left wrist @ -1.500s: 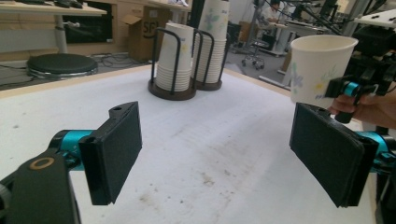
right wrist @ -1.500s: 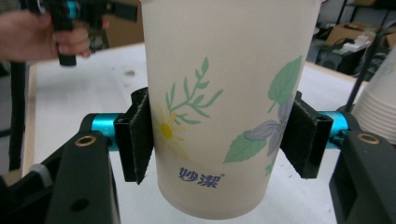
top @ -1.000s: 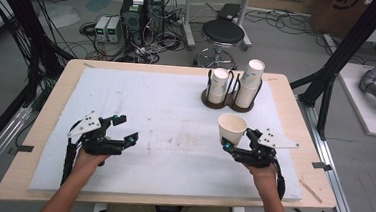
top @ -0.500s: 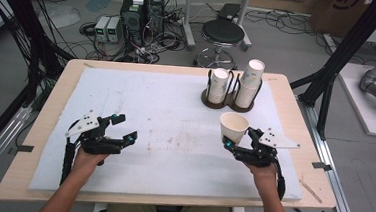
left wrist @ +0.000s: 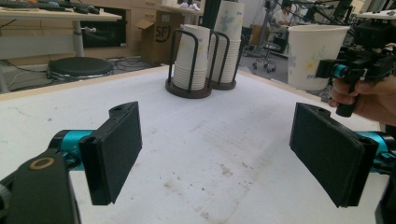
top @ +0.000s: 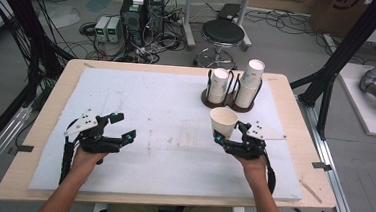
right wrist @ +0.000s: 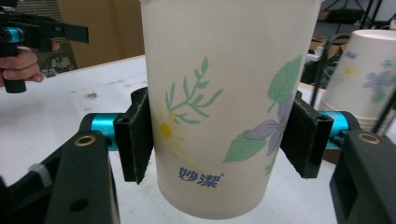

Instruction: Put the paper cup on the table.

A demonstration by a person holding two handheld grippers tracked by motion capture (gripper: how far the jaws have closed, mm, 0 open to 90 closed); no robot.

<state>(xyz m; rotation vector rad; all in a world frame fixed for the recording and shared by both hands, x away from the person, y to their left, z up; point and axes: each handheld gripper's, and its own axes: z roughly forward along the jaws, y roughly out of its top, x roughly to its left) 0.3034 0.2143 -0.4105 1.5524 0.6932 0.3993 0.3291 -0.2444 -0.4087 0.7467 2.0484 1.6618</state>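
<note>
paper cup [right wrist: 219, 107] clamped upright in right gripper [top: 226, 134].

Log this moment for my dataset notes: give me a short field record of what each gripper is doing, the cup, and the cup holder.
right gripper: shut on the paper cup, held upright above the table
paper cup: white, floral print, pads pressing both sides
left gripper: open, nothing between the jaws, low over the table
cup holder: dark wire rack with two stacks of cups, at the far right of the table
table: covered by a white mat
</note>
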